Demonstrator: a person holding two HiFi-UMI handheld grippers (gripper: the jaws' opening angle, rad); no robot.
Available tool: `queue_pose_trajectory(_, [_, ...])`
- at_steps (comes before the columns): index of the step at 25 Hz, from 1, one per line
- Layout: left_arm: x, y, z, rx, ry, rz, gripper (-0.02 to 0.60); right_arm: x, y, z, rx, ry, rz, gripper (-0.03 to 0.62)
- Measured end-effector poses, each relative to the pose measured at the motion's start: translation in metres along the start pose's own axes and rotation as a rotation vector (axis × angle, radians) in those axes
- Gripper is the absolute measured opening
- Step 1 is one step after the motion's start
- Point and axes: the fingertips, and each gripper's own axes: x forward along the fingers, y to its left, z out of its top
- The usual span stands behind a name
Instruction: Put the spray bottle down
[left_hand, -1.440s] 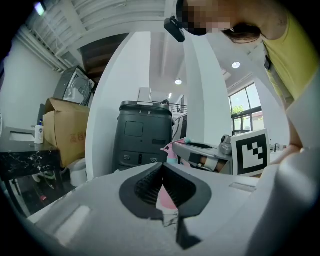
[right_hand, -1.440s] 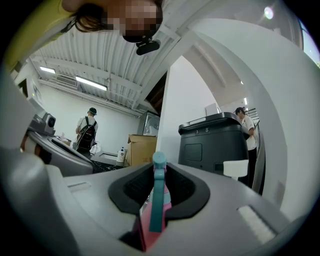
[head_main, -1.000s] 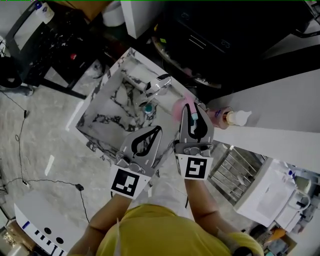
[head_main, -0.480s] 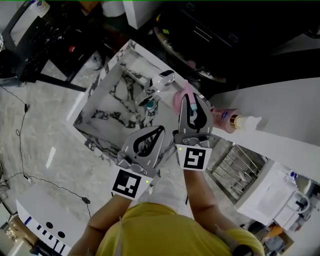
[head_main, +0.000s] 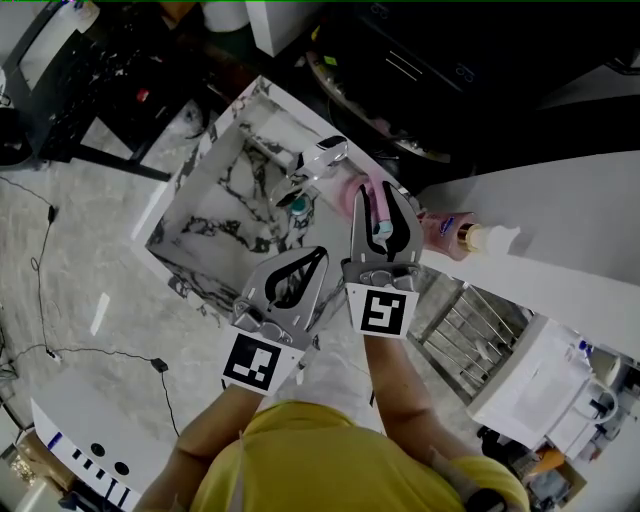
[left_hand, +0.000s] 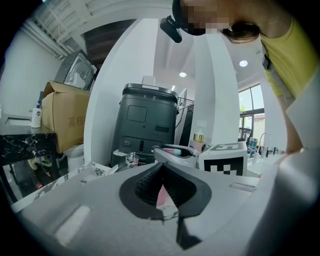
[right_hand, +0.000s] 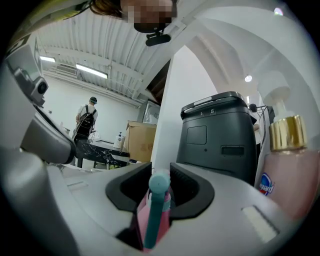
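The pink spray bottle (head_main: 354, 203) with a teal head (right_hand: 159, 196) stands upright at the sink's right corner, beside the faucet (head_main: 318, 163). My right gripper (head_main: 381, 200) reaches level around its head. Its jaws have just been opening; the teal head sits between the pads (right_hand: 186, 184) with a small gap on each side, so the gripper is open (right_hand: 161, 172). I cannot tell whether the bottle's base rests on the ledge. My left gripper (head_main: 317, 254) hovers over the sink's near rim, its jaws shut on nothing (left_hand: 161, 169).
The marble sink (head_main: 166, 214) lies ahead to the left. A pink pump soap bottle (head_main: 446, 233) stands just right of the right gripper (right_hand: 288, 172), on a white counter (head_main: 560, 205). A black machine (right_hand: 216, 134) stands behind. A wire rack (head_main: 462, 335) sits below right.
The right gripper's jaws stand wider apart than half a second ago, with the spray bottle still between them. The right gripper sank slightly over the second. The left gripper has stayed put.
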Motion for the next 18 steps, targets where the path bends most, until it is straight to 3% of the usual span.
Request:
queue_pose_trajectory(11, [-0.017, -0.015, 0.015, -0.007, -0.032, 0.005, 0.002, -0.028, -0.001, 0.011, -0.007, 0.068, -0.031, 0.155])
queue_pose_trajectory(18, [-0.038, -0.032, 0.035, 0.015, -0.054, 0.014, 0.000, -0.067, -0.006, 0.039, -0.024, 0.096, -0.042, 0.138])
